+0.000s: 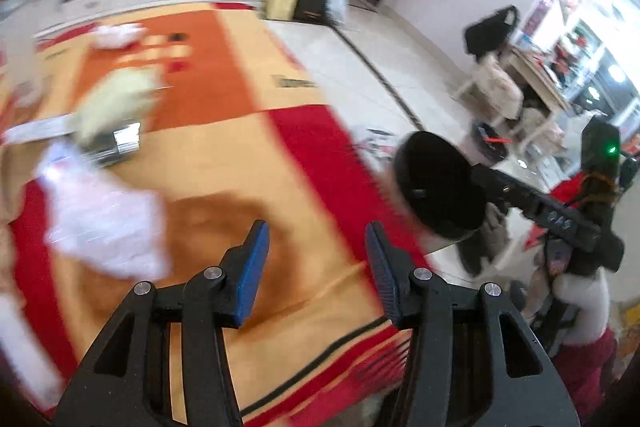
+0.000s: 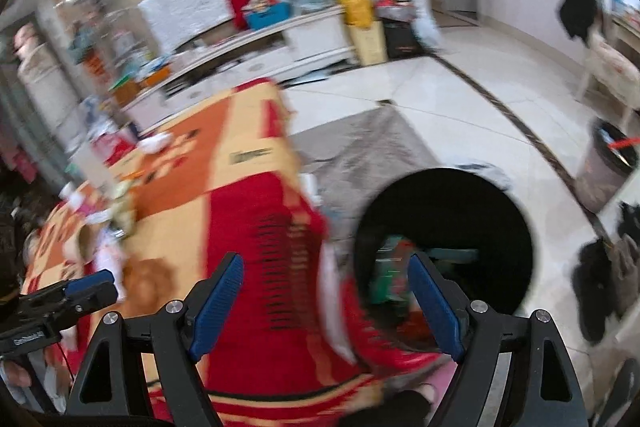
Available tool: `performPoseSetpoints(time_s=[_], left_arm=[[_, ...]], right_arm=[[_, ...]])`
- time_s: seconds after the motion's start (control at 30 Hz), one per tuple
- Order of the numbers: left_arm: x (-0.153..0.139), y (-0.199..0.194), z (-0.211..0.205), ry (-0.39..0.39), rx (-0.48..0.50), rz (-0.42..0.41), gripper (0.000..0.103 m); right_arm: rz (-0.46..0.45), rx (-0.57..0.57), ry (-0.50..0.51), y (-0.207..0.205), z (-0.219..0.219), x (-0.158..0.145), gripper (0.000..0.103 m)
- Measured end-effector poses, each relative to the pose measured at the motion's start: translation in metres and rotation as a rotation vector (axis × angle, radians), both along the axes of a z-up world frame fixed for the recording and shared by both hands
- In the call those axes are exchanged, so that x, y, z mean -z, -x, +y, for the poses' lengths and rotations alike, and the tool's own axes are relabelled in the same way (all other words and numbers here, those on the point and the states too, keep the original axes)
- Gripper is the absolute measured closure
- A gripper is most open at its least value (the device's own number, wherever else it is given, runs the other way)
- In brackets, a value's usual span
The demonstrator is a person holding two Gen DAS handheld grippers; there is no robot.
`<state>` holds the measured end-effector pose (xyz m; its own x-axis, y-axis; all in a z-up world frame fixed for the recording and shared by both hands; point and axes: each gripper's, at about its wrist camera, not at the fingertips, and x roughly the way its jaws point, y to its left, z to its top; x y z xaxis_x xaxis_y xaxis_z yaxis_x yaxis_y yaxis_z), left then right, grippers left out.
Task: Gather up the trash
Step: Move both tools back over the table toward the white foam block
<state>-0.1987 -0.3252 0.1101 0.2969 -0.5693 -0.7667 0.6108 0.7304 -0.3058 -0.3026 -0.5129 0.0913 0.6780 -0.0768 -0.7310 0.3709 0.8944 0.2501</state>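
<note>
Trash [image 1: 104, 219], crumpled white plastic, lies at left of frame on your tabletop [image 1: 224, 155], both grippers [image 1: 316, 267] [image 2: 326, 303] released and empty, bin [image 2: 444, 239] lower right; hasty swings risk sweeping scraps off.

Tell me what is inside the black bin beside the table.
In the right wrist view, the black bin holds something green and something red, blurred, probably wrappers. Its dark wall and the right gripper's fingers cover the rest, so how full it is stays unknown.

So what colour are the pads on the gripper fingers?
Blue, ribbed pads on black fingers, shown best in the right wrist view.
</note>
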Motion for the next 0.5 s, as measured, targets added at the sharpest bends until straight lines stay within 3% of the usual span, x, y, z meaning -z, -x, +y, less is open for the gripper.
performPoseSetpoints(time_s=[0.3, 0.5], left_arm=[[0.003, -0.008, 0.142, -0.076, -0.190, -0.111, 0.055], [0.010, -0.013, 0.201, -0.116, -0.250, -0.163, 0.055]], right_arm=[[0.015, -0.217, -0.051, -0.063, 0.131, 0.017, 0.021], [0.068, -0.303, -0.105, -0.087, 0.200, 0.026, 0.021]])
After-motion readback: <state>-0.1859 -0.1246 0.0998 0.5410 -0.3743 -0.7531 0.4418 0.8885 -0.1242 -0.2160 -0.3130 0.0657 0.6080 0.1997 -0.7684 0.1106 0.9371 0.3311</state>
